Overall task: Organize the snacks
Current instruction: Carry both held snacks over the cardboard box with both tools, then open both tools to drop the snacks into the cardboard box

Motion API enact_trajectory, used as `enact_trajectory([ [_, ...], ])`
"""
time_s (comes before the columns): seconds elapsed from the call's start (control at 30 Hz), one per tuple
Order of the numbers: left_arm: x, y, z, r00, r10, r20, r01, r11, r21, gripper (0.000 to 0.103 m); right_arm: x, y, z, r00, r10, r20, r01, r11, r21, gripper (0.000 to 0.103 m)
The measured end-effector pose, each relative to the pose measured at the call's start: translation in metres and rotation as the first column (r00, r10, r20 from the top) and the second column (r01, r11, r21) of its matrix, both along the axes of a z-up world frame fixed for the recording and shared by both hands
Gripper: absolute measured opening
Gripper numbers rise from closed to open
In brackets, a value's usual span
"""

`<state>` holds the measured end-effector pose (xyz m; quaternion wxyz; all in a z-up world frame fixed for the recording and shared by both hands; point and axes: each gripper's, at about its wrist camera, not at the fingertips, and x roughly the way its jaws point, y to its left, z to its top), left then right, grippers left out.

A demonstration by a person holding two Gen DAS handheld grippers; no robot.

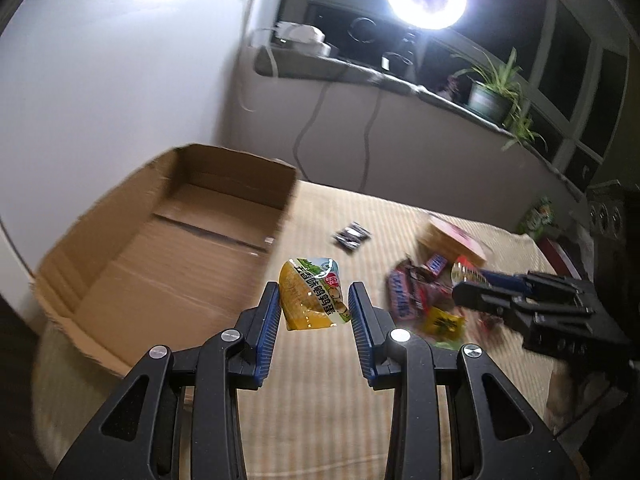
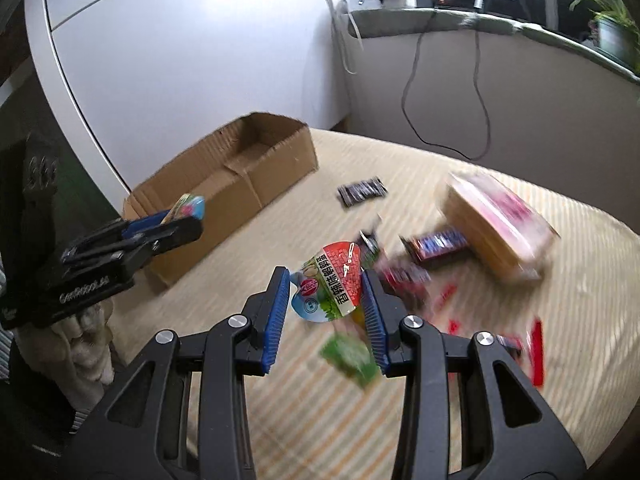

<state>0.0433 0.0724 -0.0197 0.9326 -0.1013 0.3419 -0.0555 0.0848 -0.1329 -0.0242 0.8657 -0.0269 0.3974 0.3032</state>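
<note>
Snacks are in both tongs at once. The left gripper (image 1: 313, 300) is clenched on a yellow snack cup (image 1: 314, 295), its blue pads pressing the cup's sides, and the cup hangs clear of the striped bedcover (image 1: 320, 380), just beside the near corner of the cardboard box (image 1: 168, 248). The right gripper (image 2: 326, 300) grasps a red-lidded snack cup (image 2: 334, 286) the same way, held above the loose pile; in the left wrist view that gripper shows at the right edge, over the chocolate bars (image 1: 408, 292).

The box looks empty, its floor bare as far as the left view shows. Still on the cover are a dark sachet (image 2: 362, 192), a pink-topped carton (image 2: 496, 220), a green packet (image 2: 352, 356) and several red wrappers, though blur makes it hard to say which of these touch.

What could go wrong from here:
- Each cup is pinched across its soft rim and foil lid; a firmer squeeze could buckle the wall or burst the seal.
- The yellow cup sits tilted between the pads, so a quick swing toward the box could let it twist out and drop short, onto the cover or against the box's wall.
- Both hands heading for the same opening could knock together at the torn near edge.
- A cup let go from high up may bounce out or land on its side
</note>
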Motion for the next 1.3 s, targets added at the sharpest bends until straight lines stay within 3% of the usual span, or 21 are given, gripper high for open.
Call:
enact_trajectory([
  [0.4, 0.000, 0.052, -0.006, 0.994, 0.110, -0.014, -0.110, 0.994, 0.000, 0.033, 0.053, 0.084, 0.018, 0.992, 0.119, 0.047, -0.118, 0.993, -0.021, 0.038],
  [0.63, 0.003, 0.063, -0.013, 0.991, 0.134, -0.027, -0.135, 0.991, -0.007, 0.033, 0.074, 0.133, 0.014, 0.982, 0.185, 0.042, -0.183, 0.982, -0.048, 0.038],
  [1.0, 0.006, 0.072, -0.017, 0.988, 0.152, -0.040, -0.153, 0.988, -0.016, 0.033, 0.084, 0.168, -0.001, 0.970, 0.242, 0.013, -0.240, 0.968, -0.078, 0.040],
  [1.17, 0.006, 0.073, -0.016, 0.987, 0.158, -0.039, -0.159, 0.987, -0.008, 0.037, 0.084, 0.173, -0.006, 0.968, 0.251, 0.008, -0.249, 0.965, -0.085, 0.045],
  [1.23, 0.006, 0.074, -0.016, 0.986, 0.163, -0.039, -0.163, 0.987, -0.007, 0.039, 0.084, 0.173, -0.005, 0.969, 0.246, 0.011, -0.244, 0.966, -0.080, 0.050],
  [1.3, 0.005, 0.074, -0.016, 0.985, 0.166, -0.038, -0.167, 0.986, -0.006, 0.040, 0.084, 0.171, -0.002, 0.971, 0.239, 0.020, -0.237, 0.968, -0.077, 0.062],
])
